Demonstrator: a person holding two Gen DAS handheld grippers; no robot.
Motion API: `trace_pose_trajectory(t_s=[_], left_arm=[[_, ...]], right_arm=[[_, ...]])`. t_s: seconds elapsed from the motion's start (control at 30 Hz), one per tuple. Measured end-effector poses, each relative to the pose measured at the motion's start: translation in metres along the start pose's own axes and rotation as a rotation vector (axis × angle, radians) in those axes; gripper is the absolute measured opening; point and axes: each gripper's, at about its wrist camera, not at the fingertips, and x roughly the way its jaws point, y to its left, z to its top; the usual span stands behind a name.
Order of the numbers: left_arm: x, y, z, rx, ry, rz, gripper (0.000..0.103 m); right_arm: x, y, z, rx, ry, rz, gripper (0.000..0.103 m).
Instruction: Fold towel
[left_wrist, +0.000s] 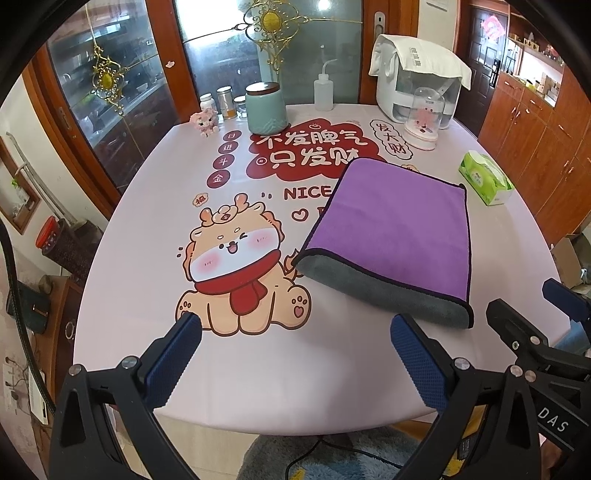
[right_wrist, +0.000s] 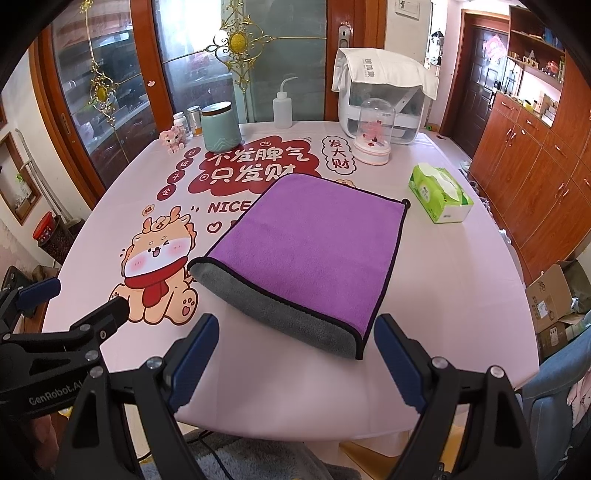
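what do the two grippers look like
Both the left gripper and right gripper have black angular frames with silver screws and two fingers faced with dark blue textured pads. White lettering reads "GenRobot.AI" on the left body, "DAS" on the right.

Bare table (right_wrist: 280, 391) lies before the towel (right_wrist: 314, 251); tissue box (right_wrist: 439, 199) stands right, apart.
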Motion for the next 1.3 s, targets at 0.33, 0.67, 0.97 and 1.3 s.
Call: trace_pose_trajectory(t_s=[0.33,0.67,0.97,1.3], left_arm=[[-0.001,-0.001,0.001,0.004,-0.001,-0.002,0.101],[0.004,-0.003,0.013,0.051,0.009,-0.020,0.101],[0.026,-0.006,0.036,0.121,0.036,-0.049,0.101],[0.056,-0.009,0.057,0.238,0.074,-0.089,0.101]], right_arm=[[0.001,0.000,-0.001,0.008,0.001,0.000,0.087],[0.006,-0.006,0.000,0.041,0.012,-0.005,0.087],[0.014,-0.015,0.006,0.118,0.034,-0.046,0.086],[0.031,-0.021,0.009,0.220,0.075,-0.106,0.085]])
